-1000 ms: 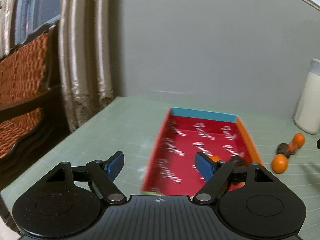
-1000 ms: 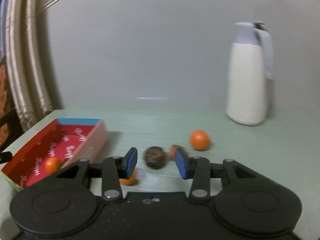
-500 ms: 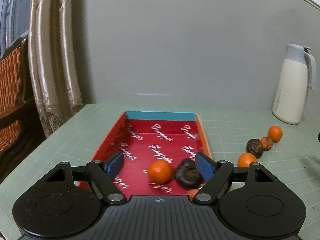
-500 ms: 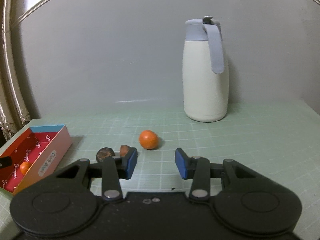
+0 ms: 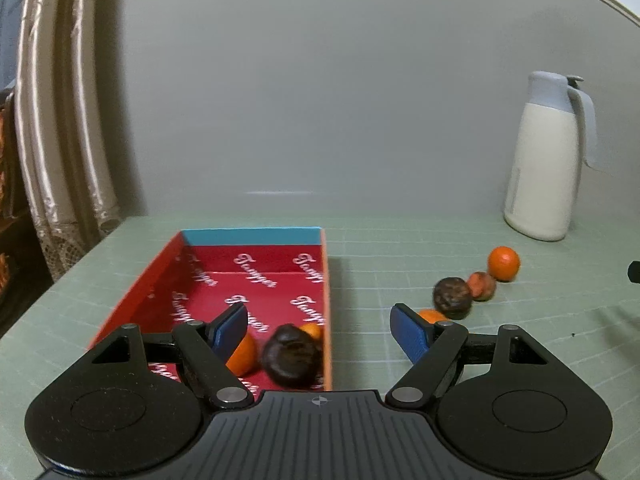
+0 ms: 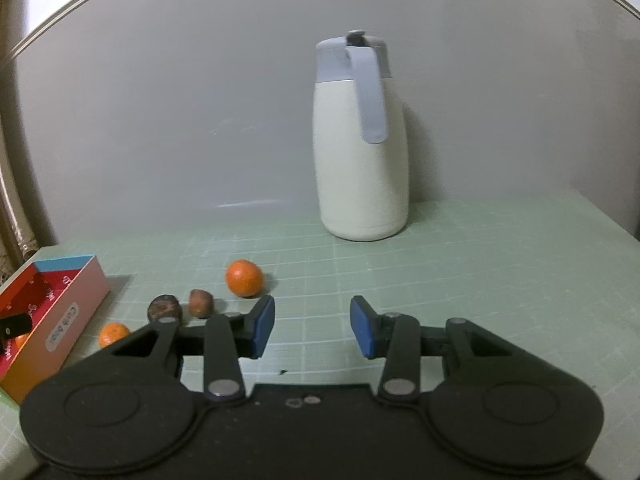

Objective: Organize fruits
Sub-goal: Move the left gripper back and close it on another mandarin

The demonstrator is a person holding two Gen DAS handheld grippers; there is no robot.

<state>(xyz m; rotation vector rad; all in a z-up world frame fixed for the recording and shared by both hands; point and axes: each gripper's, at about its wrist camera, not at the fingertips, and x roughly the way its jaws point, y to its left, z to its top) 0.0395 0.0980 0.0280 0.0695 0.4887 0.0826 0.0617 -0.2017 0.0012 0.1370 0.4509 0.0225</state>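
A red box (image 5: 160,280) with a blue far end lies on the green mat, holding an orange (image 5: 242,354), a dark wrinkled fruit (image 5: 292,356) and a second orange (image 5: 314,330). My left gripper (image 5: 318,326) hovers open over its near right corner, nothing between the fingers. Right of the box lie an orange (image 5: 430,315), a dark fruit (image 5: 452,297), a small reddish fruit (image 5: 482,285) and a far orange (image 5: 503,263). In the right wrist view the same row runs orange (image 6: 113,333), dark fruit (image 6: 164,307), reddish fruit (image 6: 200,302), orange (image 6: 244,278), beside the box (image 6: 64,312). My right gripper (image 6: 312,326) is open and empty, right of them.
A white jug with a grey lid and handle (image 6: 362,148) (image 5: 546,160) stands at the back of the table near the grey wall. Curtains (image 5: 60,120) hang at the left past the table edge. The table's right edge (image 6: 624,232) is close.
Both views have swung to the right. The box has slid left in the left wrist view; the loose fruits have moved left and the jug toward the centre in the right wrist view. Jaws unchanged.
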